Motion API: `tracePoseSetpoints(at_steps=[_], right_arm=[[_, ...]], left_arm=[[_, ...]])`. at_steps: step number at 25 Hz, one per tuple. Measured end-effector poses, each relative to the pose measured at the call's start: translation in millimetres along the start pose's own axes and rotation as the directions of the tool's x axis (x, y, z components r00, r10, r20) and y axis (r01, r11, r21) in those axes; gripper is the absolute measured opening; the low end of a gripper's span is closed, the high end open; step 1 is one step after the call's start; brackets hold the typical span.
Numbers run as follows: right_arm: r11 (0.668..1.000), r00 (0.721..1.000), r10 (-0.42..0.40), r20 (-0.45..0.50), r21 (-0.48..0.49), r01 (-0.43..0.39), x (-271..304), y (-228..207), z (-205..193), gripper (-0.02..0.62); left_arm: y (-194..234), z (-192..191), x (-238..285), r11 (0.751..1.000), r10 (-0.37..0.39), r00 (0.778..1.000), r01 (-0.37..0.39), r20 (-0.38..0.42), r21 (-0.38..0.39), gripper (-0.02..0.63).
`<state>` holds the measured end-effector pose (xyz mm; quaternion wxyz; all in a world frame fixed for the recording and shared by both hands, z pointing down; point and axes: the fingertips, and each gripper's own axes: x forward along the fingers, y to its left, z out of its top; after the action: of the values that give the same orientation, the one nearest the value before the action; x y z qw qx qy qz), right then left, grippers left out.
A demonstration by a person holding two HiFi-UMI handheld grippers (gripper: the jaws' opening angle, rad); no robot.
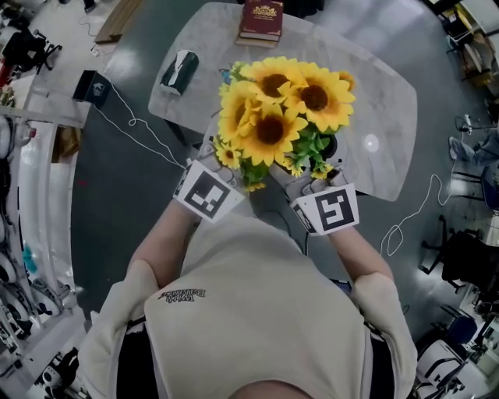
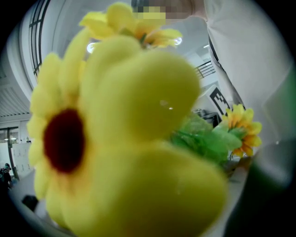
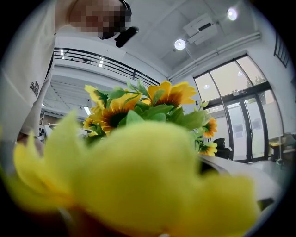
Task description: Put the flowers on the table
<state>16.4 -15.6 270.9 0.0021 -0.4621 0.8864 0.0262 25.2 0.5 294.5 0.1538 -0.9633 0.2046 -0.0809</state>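
Left gripper: its own view is filled edge to edge by blurred, soft yellow petals and one dark red-brown flower centre. The jaws are covered, so their gap and any hold cannot be told.
Right gripper: its view is likewise blocked low down by a smooth yellow petal mass, so the jaws cannot be read. In the head view its front end disappears under the leaves.
Marker cubes: white, flat-faced blocks with black square patterns, one on each gripper (left, right), both tilted up toward the head camera.
Flowers: a rounded bunch of sunflowers with yellow petals, dark brown discs and crinkled green leaves. It sits between the two grippers, in front of the person's chest and over the table's near edge. Whether it touches the tabletop cannot be told. Close up, the petals look matte and fabric-like. From the right gripper view, smaller blooms and leaves rise behind.
Table: a pale, marble-patterned top with rounded corners.
Book: dark red cover with a gold emblem, lying flat at the table's far edge.
Case: dark green and oblong, on the table's left end.
Shirt: plain beige cloth.
Cable: thin and white, looping over the grey floor.
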Motion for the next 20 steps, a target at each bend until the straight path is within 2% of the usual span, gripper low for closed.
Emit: tracePoseSetpoints(at_steps=[4, 12, 20], right_arm=[[1.0, 1.0, -0.017, 0.014, -0.01, 0.017, 9, -7, -4, 0.54], [1.0, 1.0, -0.019, -0.004, -0.007, 0.019, 104, -49, 6, 0.54], [1.0, 1.0, -0.02, -0.005, -0.015, 0.02, 128, -69, 20, 0.54]], left_arm=[[9, -7, 6, 1.0, -0.011, 1.0, 0.011, 0.007, 0.024, 0.462], [109, -23, 28, 1.0, -0.012, 1.0, 0.012, 0.01, 0.014, 0.462], [140, -17, 43, 1.0, -0.013, 1.0, 0.013, 0.009, 0.005, 0.462]])
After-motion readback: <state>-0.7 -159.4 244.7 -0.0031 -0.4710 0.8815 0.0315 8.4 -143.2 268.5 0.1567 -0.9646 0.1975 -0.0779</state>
